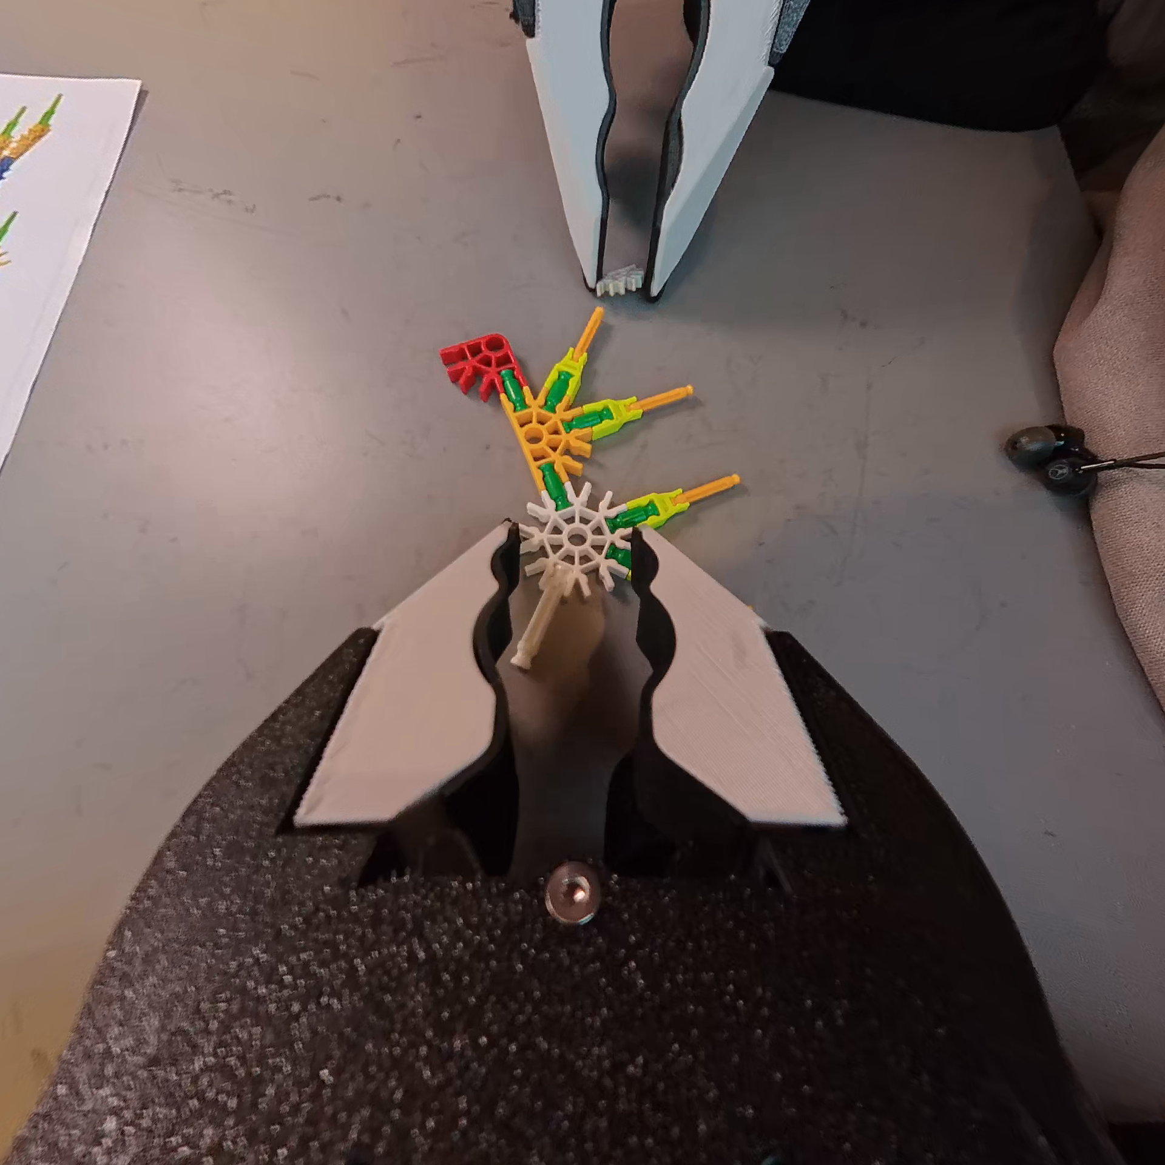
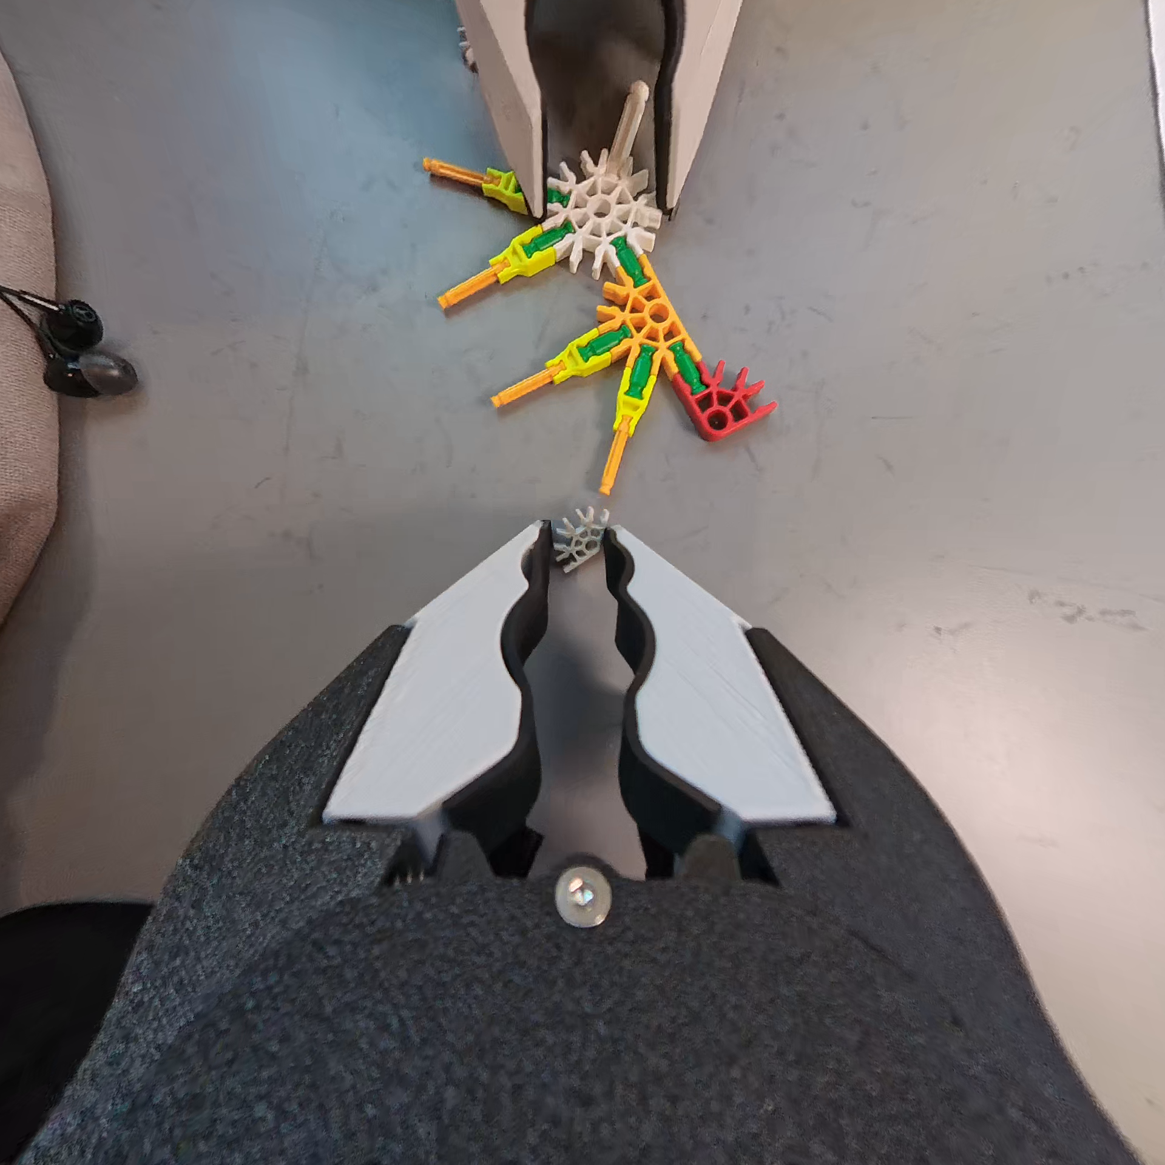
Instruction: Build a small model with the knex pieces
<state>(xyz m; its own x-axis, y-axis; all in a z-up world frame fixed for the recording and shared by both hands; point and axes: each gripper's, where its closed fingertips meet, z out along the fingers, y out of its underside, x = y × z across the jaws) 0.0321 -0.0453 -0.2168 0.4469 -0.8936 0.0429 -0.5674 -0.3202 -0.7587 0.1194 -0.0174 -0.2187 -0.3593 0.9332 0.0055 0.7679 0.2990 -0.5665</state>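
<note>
The left gripper (image 1: 575, 541) pinches the white snowflake connector (image 1: 575, 538) of a flat toy chain running lengthwise toward the right gripper (image 2: 578, 534), which clamps a small grey connector (image 2: 577, 537).

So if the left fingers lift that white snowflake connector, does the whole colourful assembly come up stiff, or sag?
Probably mostly stiff: the white connector joins the orange connector by one short green rod, so that joint may flex. It looks like thin, light plastic. Lying flat on the table, it seems unlikely to roll.
</note>
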